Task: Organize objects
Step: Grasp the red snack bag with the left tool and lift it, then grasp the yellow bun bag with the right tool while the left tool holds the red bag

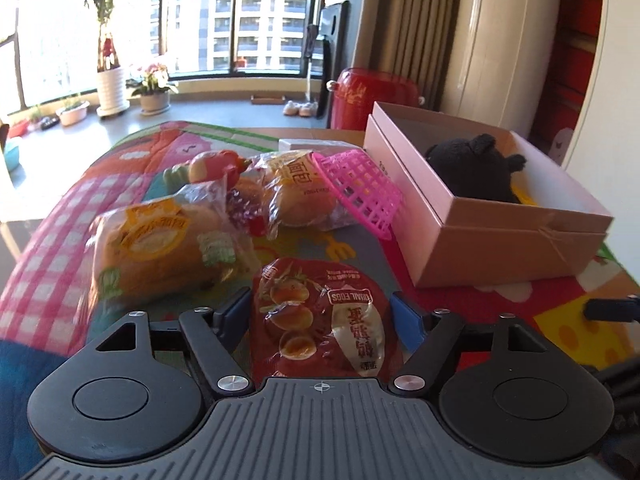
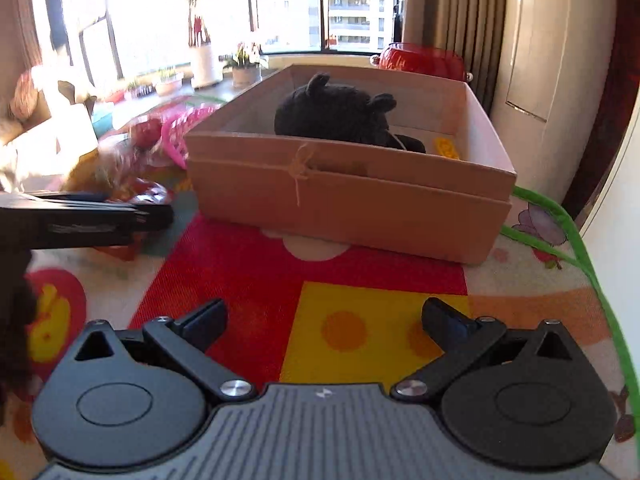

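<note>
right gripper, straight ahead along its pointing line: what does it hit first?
Most likely the patterned mat: the right gripper is open, tilted downward, nothing between its fingers. Beyond that, the near wall of the cardboard box is next in line. Depth is unclear.

A: Room, far side?
B: One large dark-framed window point(image 1: 240, 20), curving round the corner; pale high-rise apartment blocks point(image 1: 260, 16) outside. Strong daylight, glare at the left.

A: Sill and floor below?
B: Grey window ledge point(image 1: 224, 100). On it: one tall ribbed white planter point(image 1: 112, 90) holding a leafy green plant, one round pot of pink flowers point(image 1: 154, 84), low oval white planters point(image 1: 73, 112). One pair of pale slippers point(image 1: 300, 108).

A: Right side?
B: Beige pleated curtain point(image 1: 416, 20), hanging full length; cream panelled wall point(image 1: 520, 32); one glossy red round container point(image 1: 376, 92) at the curtain's foot.

A: Left side, right wrist view?
B: Pale sofa point(image 2: 44, 136), overexposed.
</note>
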